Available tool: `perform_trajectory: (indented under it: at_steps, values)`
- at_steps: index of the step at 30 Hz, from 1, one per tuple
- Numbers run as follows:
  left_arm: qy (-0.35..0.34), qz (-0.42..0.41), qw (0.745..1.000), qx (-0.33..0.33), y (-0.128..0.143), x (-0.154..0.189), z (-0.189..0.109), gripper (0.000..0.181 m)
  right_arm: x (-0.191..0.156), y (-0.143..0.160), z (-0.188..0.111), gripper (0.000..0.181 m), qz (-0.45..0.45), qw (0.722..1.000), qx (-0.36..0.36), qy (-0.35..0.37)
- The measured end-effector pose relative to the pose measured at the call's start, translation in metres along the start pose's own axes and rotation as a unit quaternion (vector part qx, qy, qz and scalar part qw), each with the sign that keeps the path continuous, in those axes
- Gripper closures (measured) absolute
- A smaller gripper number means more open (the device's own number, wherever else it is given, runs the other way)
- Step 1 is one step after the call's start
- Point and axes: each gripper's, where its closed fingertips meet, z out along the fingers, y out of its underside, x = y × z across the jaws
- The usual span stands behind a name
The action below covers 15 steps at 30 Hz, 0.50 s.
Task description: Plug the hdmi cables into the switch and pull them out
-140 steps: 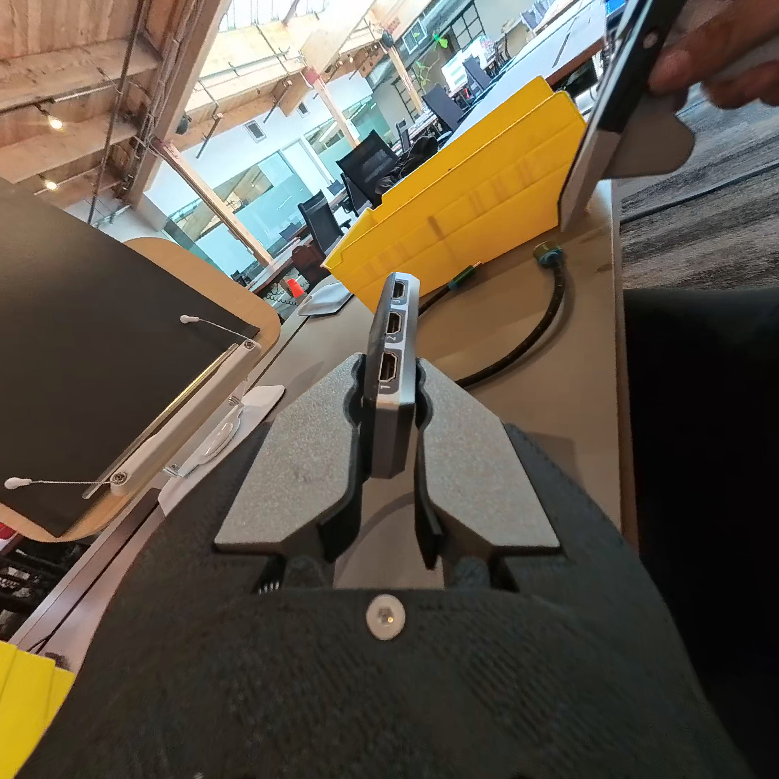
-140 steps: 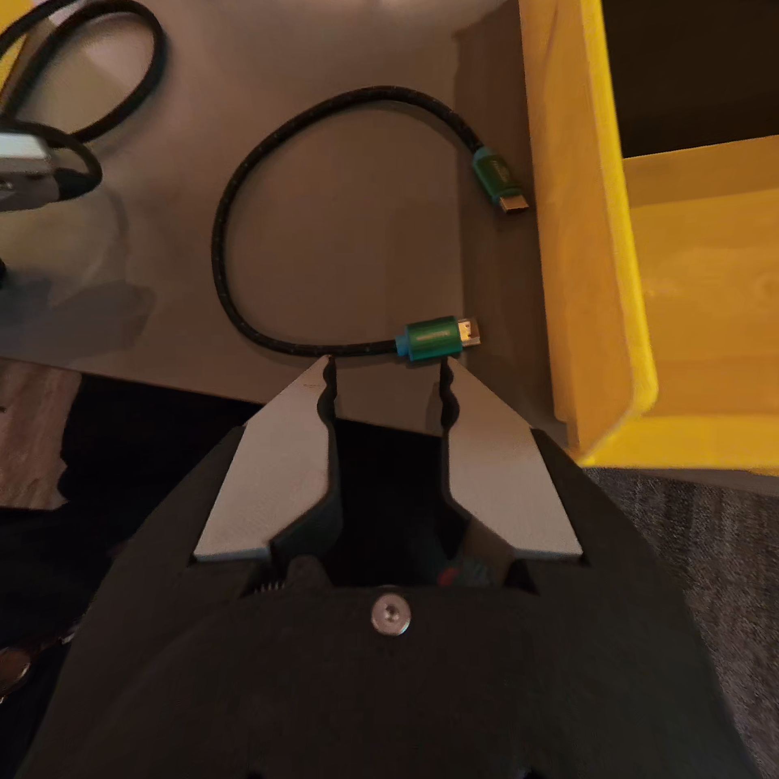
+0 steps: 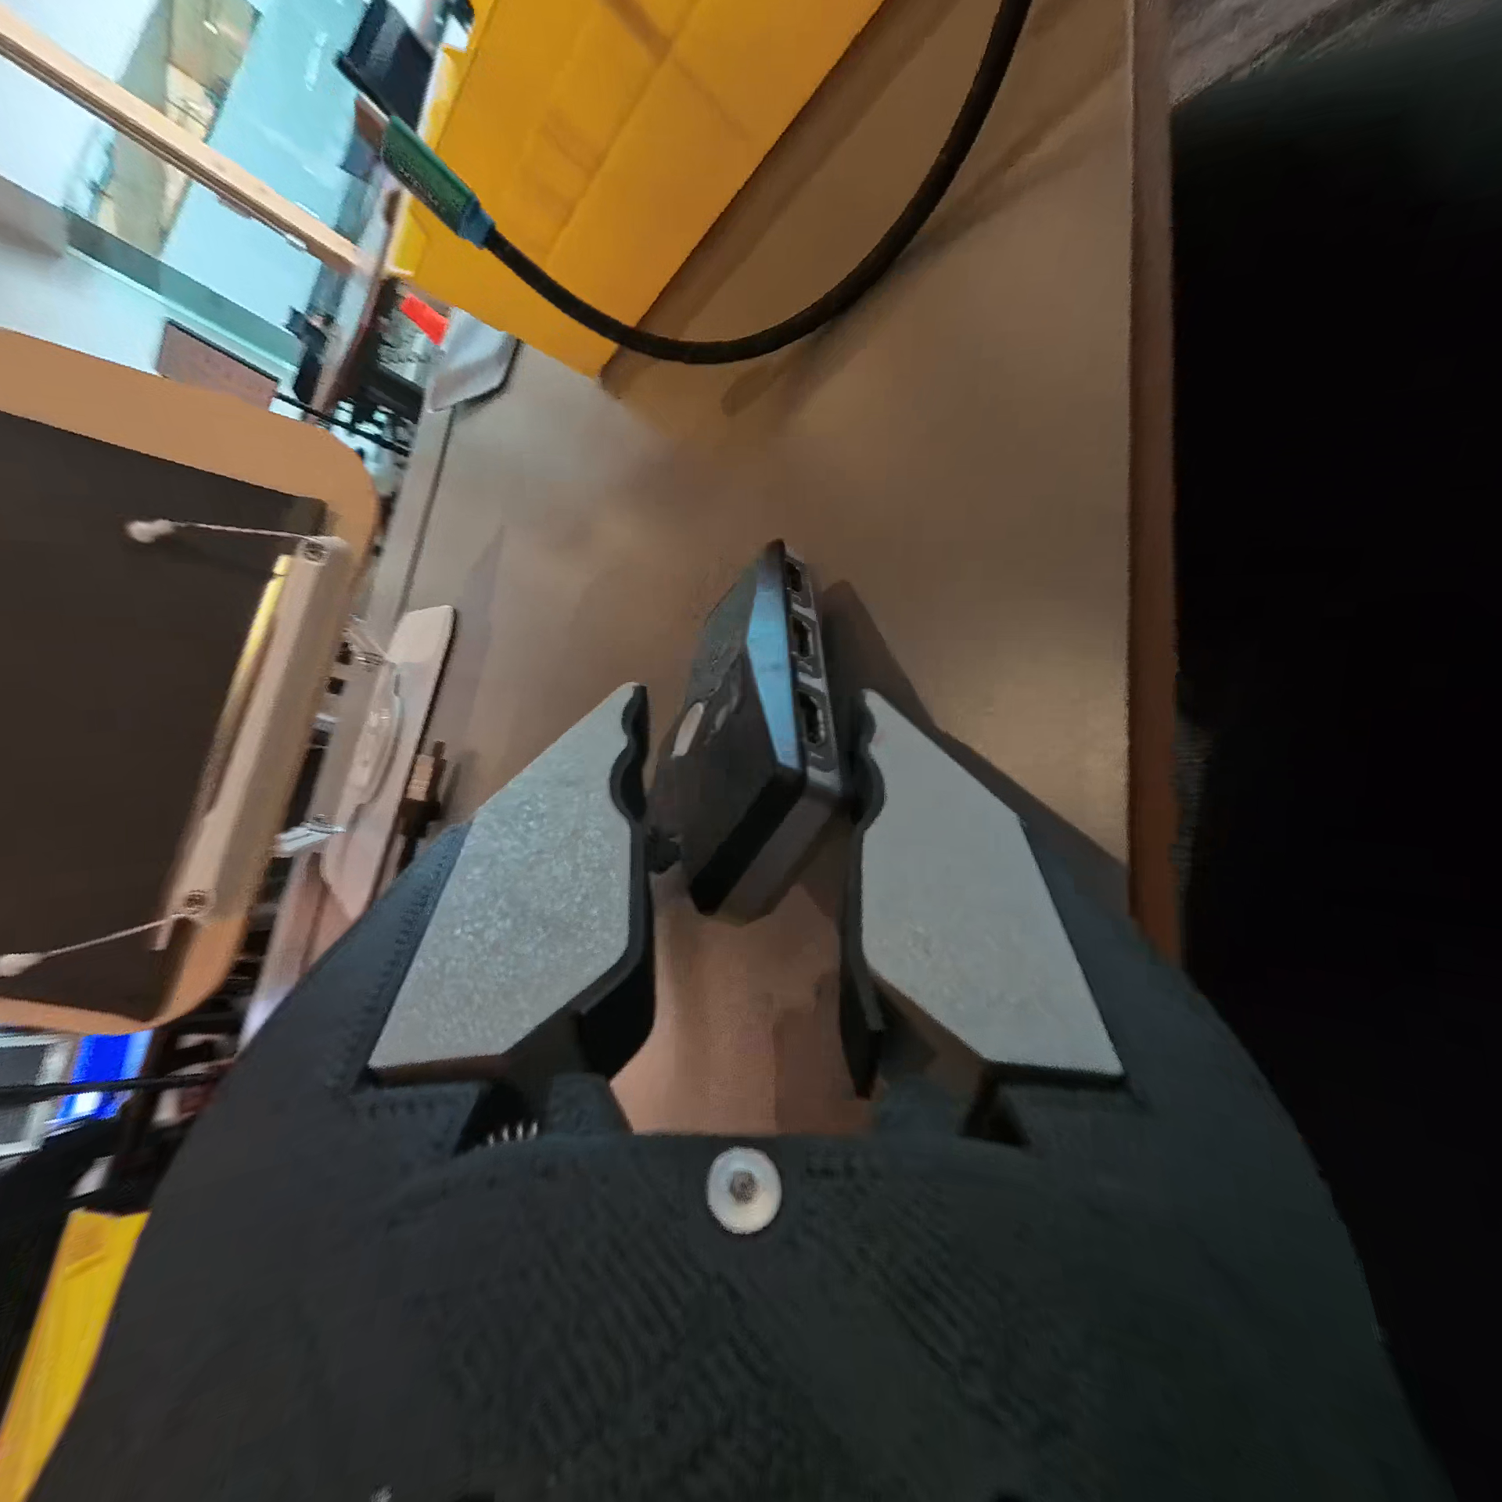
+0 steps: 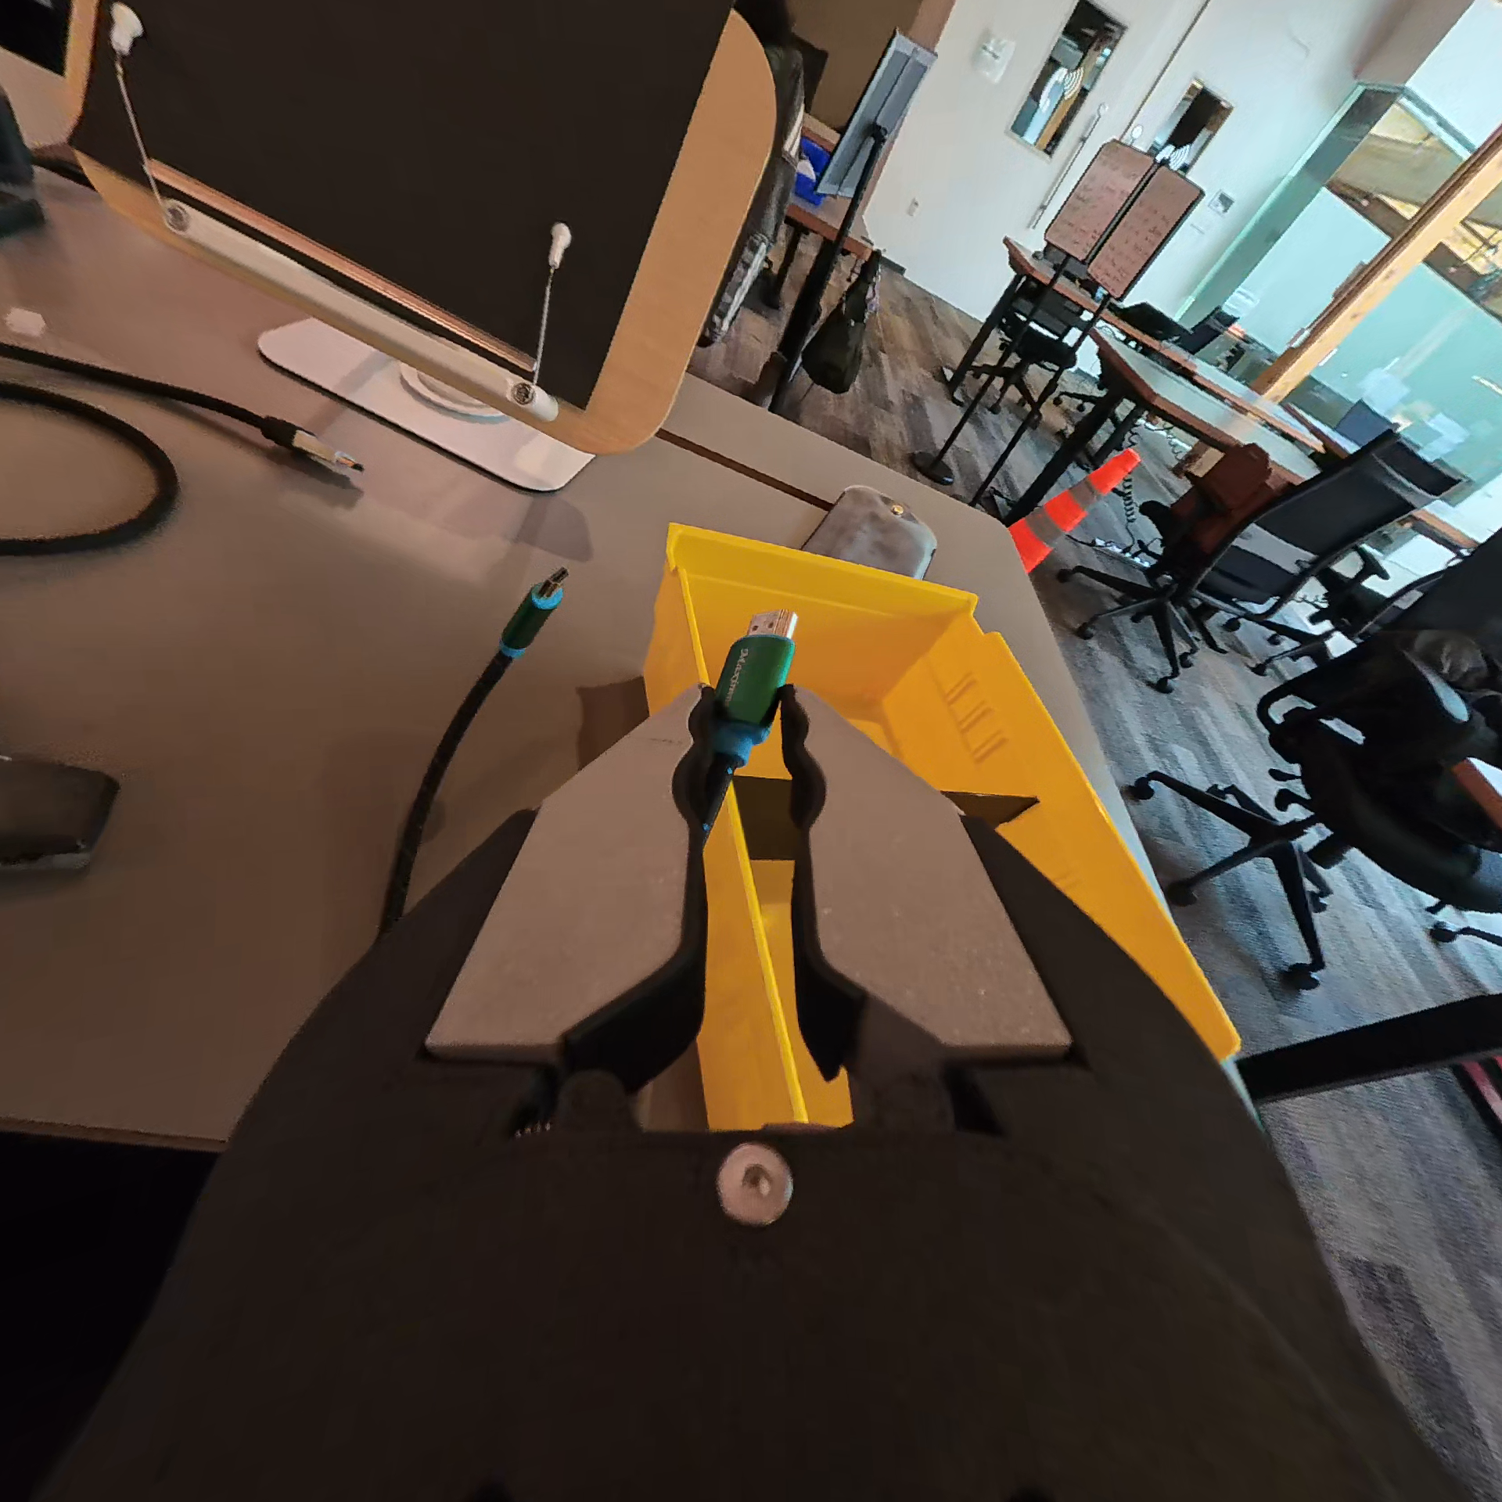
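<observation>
A table [image 4: 268,731] carries everything, and the storage bin [image 4: 959,707] on its right end serves as the landmark. Left of the bin, a cable plug [image 4: 535,603] lies on the table, and farther left and behind stands a monitor [image 4: 423,179] on its base. Before the bin's near end, the right gripper [image 4: 744,701] holds a second plug [image 4: 756,662] above the bin, while the switch [image 3: 752,735] sits well left of the bin between the left gripper's [image 3: 748,723] fingers.

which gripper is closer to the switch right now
Left. The switch sits between the fingers of the left hand-held gripper. The right hand-held gripper is elsewhere, clamped on a green plug above the yellow bin.
</observation>
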Motion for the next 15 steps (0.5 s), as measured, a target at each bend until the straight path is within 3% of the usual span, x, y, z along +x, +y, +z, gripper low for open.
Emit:
perform_trajectory:
  at_steps: [5,11,15]
  values:
    - [0.045,-0.041,0.998,0.003,-0.005,0.002,-0.012,0.115,-0.001,0.008,0.001,0.17,0.036,0.999,0.008,-0.028]
    - [0.099,-0.153,0.98,0.076,-0.031,-0.009,-0.036,0.115,0.0,0.006,-0.003,0.172,0.078,0.994,0.035,-0.061]
    - [0.058,-0.169,0.978,0.11,-0.042,-0.034,-0.051,0.122,-0.011,-0.002,-0.008,0.173,0.096,0.989,0.055,-0.101]
